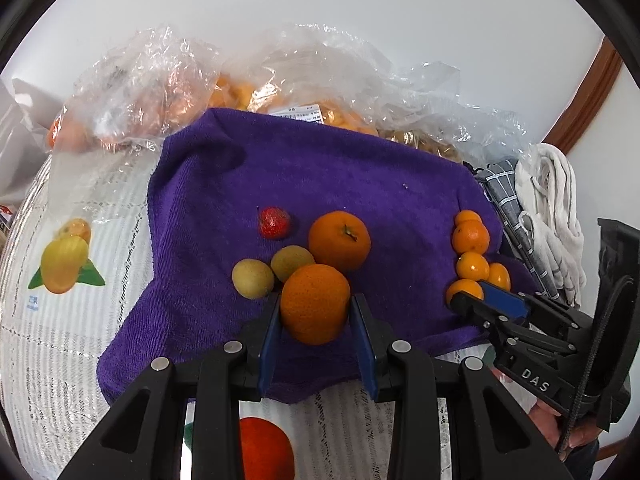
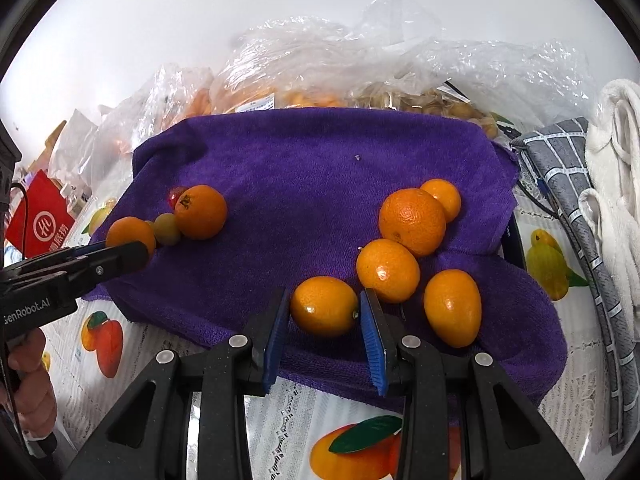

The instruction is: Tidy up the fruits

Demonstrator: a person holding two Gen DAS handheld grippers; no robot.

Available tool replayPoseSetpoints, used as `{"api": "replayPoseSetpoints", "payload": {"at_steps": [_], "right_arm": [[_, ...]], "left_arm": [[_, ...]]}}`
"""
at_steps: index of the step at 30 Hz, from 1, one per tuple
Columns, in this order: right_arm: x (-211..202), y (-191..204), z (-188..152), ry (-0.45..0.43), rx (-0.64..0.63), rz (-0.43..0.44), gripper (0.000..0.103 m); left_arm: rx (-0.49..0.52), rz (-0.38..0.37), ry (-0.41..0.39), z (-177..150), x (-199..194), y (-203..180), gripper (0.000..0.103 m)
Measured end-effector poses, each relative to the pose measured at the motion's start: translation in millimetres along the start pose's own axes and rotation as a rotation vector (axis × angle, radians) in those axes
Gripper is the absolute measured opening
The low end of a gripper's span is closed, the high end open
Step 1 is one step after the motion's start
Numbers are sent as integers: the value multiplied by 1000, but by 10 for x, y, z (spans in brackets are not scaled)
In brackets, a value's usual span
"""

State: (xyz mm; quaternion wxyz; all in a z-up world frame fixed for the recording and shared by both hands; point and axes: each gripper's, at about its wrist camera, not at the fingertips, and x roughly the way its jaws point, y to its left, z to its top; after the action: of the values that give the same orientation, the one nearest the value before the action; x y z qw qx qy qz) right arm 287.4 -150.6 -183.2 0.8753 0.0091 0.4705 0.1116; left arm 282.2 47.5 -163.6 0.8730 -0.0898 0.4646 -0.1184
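Note:
A purple towel [image 1: 320,168] [image 2: 312,168] covers the table. My left gripper [image 1: 316,312] has its blue pads around a large orange [image 1: 315,304]; the jaws look closed against it. Behind it lie a second large orange [image 1: 339,241], two small green fruits [image 1: 253,279] and a red strawberry [image 1: 273,222]. My right gripper [image 2: 324,316] has its pads on either side of a small mandarin [image 2: 323,306], touching or nearly so. Other mandarins [image 2: 388,270] and one larger orange [image 2: 412,221] lie beside it, at the towel's right.
Clear plastic bags of fruit [image 1: 280,84] [image 2: 360,76] are piled behind the towel. Folded grey and white cloths [image 2: 592,184] lie to the right. A red packet [image 2: 38,216] lies at far left. The tablecloth [image 1: 64,320] is printed with fruit.

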Motion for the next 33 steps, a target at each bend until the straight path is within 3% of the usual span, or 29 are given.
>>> {"api": "replayPoseSetpoints", "payload": {"at_steps": [18, 22, 29, 33], "right_arm": [[-205, -6, -67, -4, 1, -20, 50], [-300, -8, -109, -1, 2, -21, 53], [-663, 63, -250, -40, -1, -51, 53], [-983, 69, -331, -85, 13, -80, 53]], "left_arm": [[-18, 29, 22, -7, 59, 10, 32], [-21, 23, 17, -32, -51, -24, 45], [-7, 30, -29, -132, -454, -81, 50], [16, 54, -63, -235, -732, -184, 59]]}}
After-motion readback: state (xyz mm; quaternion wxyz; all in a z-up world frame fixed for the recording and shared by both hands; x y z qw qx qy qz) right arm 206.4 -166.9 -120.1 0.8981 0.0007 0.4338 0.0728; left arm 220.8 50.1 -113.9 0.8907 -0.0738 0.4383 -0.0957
